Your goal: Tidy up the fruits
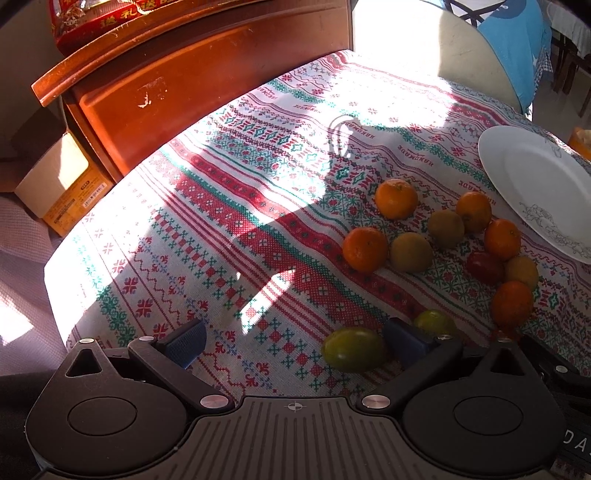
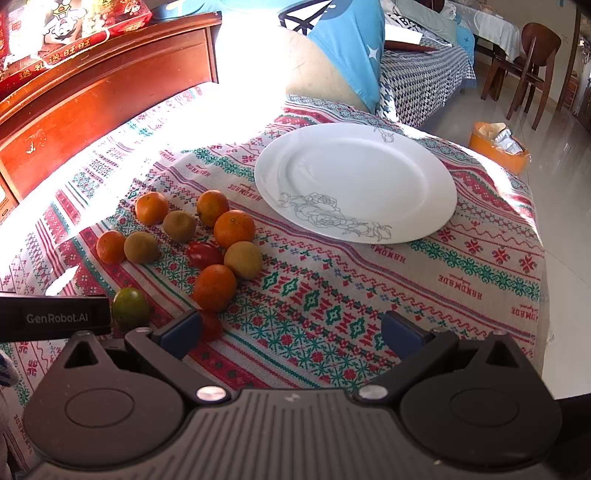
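A loose cluster of fruit lies on the patterned tablecloth point(image 1: 221, 236): several oranges point(image 2: 233, 228), brownish-green kiwis point(image 2: 242, 259), a red tomato point(image 2: 204, 254) and green fruits point(image 1: 352, 349). The white plate point(image 2: 424, 177) with a grey flower print stands bare to the right of them. My left gripper point(image 1: 295, 341) is open just above the cloth, one green fruit point(image 1: 435, 322) behind its right finger. My right gripper point(image 2: 291, 330) is open too, with only cloth between its fingers; a small red tomato point(image 2: 211, 325) peeks beside its left finger. The left gripper's body point(image 2: 55, 317) shows at the right wrist view's left edge.
A red-brown wooden cabinet point(image 1: 207, 77) with red gift boxes point(image 2: 66, 33) on top borders the table's far left side. A cardboard box point(image 1: 62, 184) sits below it. An orange bin point(image 2: 498, 146), wooden chairs point(image 2: 532, 62) and a blue cloth point(image 2: 351, 44) lie beyond the far edge.
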